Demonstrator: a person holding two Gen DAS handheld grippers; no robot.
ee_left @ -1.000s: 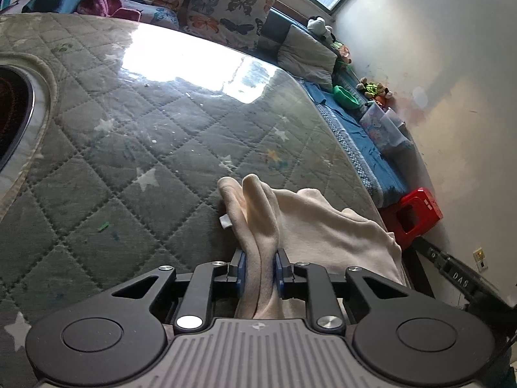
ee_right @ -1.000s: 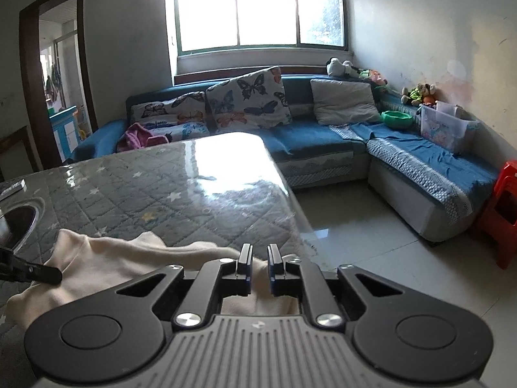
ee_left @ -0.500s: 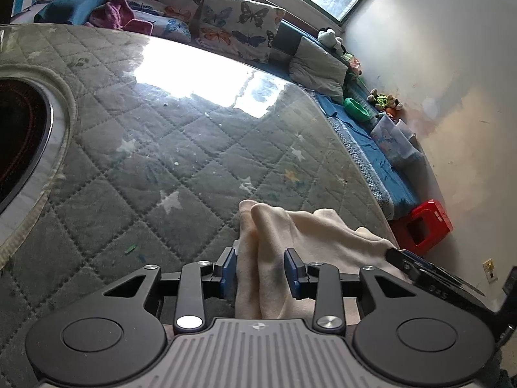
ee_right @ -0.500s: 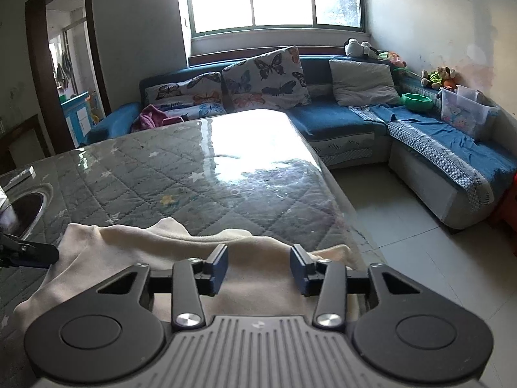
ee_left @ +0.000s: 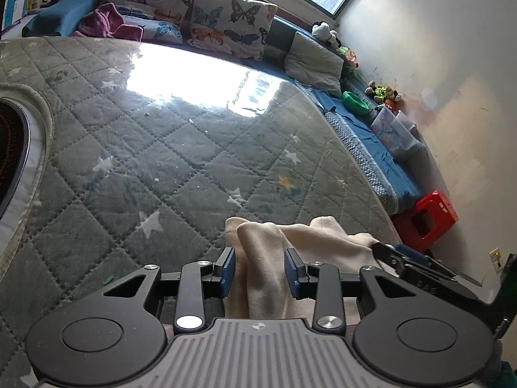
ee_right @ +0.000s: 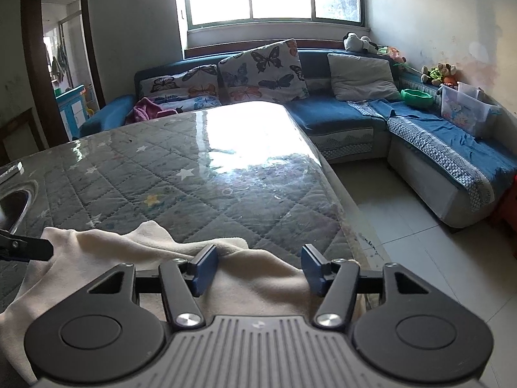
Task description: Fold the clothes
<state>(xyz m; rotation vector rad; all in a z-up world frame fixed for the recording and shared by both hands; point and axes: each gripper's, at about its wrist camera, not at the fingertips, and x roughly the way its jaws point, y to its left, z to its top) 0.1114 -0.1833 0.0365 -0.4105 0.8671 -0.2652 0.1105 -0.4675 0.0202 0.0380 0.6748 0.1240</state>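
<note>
- While both jaws stand apart, the cream garment (ee_left: 290, 242) lies bunched at the near edge of the counter (ee_left: 168, 161), a quilted grey star-print cover under a glossy clear sheet.
- Left hand-held gripper (ee_left: 260, 273): jaws apart, a fold of the cloth rising between the blue pads (ee_left: 227, 270); pads flank the fold, not clamped on it. Can't tell if cloth brushes the left pad.
- Right hand-held gripper (ee_right: 257, 270): jaws wide apart, cream cloth lying under and between them, nothing pinched.
- In the left wrist view the right hand-held gripper's tip shows at the right, over the garment's far side; in the right wrist view the left one's black tip shows at the left edge, touching or just over the cloth.
- Garment in the right wrist view (ee_right: 135, 245): spread left to right along the near counter edge, rumpled ridge in the middle, right end close to the counter corner.
- Round dark inset with a metal rim (ee_left: 19, 148) sits in the counter at far left, well apart from the garment.
- Background: blue corner sofa (ee_right: 339, 113) with butterfly cushions (ee_right: 258, 68), grey cushion, green bowl (ee_right: 416, 97), clear plastic boxes, red stool (ee_left: 426, 223) on the floor beside the counter, window glare across the counter top.
</note>
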